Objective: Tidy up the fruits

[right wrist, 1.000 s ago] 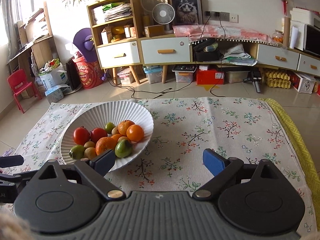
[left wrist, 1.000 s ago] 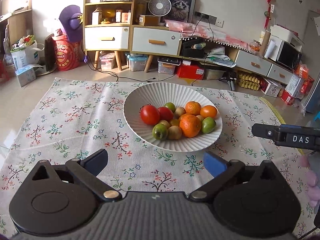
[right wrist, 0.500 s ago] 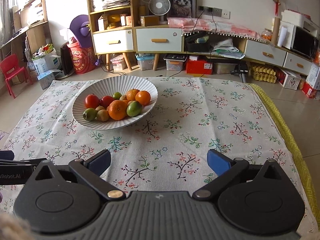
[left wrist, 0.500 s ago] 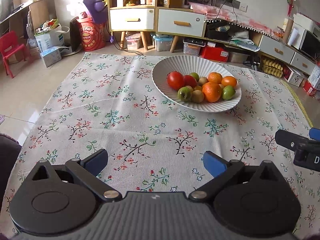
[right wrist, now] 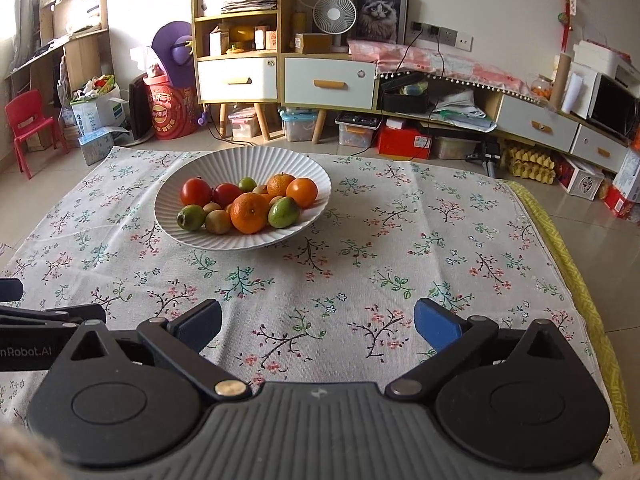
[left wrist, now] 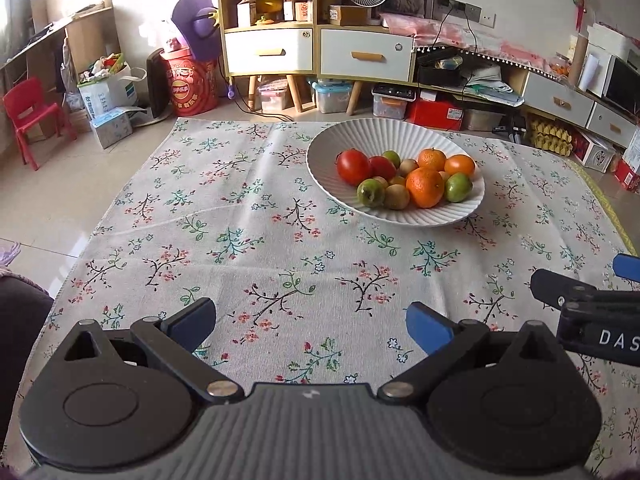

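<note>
Your left claw (left wrist: 310, 326) stands wide open with nothing between its blue pads, only the flowered cloth (left wrist: 256, 240) under it. Your right claw (right wrist: 318, 324) gapes just as wide — its jaws have just been opening, and nothing lies between them either. The white ribbed bowl (left wrist: 344, 142) of fruit sits ahead of the left claw and off to its right, well apart from the pads; from the right claw it lies ahead and to the left (right wrist: 240, 160). In it you have a red tomato (left wrist: 353, 167), a big orange (left wrist: 425, 187) at the near side, and a green fruit (left wrist: 458, 187) just right of that orange. Writing you can read: "DAS" on the right claw's body as it pokes in beside the left claw (left wrist: 596, 312), and "nRobot.AI" on the left claw's body (right wrist: 36, 340) at the right claw's left — both cut off by the picture's edge.
</note>
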The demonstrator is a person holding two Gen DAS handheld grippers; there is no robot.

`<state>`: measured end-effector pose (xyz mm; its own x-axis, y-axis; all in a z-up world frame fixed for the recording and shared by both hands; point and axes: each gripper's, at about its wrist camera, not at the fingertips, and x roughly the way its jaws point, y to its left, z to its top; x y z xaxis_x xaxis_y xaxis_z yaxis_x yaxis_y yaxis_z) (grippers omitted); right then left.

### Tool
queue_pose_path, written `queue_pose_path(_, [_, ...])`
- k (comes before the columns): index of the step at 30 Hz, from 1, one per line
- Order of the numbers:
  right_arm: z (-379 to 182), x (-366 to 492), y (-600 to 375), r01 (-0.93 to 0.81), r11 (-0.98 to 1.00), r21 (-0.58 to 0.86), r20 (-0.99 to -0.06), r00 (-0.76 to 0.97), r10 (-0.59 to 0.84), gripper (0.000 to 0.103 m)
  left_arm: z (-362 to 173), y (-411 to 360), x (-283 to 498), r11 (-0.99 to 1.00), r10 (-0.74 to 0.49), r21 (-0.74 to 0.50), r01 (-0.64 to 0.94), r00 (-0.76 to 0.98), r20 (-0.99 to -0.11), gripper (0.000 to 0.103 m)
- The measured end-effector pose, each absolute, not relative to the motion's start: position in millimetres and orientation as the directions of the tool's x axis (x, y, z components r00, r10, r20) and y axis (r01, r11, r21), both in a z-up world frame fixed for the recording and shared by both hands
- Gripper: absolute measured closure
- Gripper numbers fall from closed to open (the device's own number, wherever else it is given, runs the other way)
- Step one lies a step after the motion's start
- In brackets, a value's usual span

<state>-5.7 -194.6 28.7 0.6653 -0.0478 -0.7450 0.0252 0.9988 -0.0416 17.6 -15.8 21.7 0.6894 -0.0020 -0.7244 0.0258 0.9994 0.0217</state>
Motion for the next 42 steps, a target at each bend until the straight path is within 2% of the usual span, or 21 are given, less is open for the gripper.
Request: queue_pose_path(42, [28.7,-6.1,-187.9,0.009,0.998,-0.055,-0.75,0.66,-0.047,0.0,19.6,-18.7,16.3,0.999,0.017,0.042,0.021,0.685,-0.728,0.004])
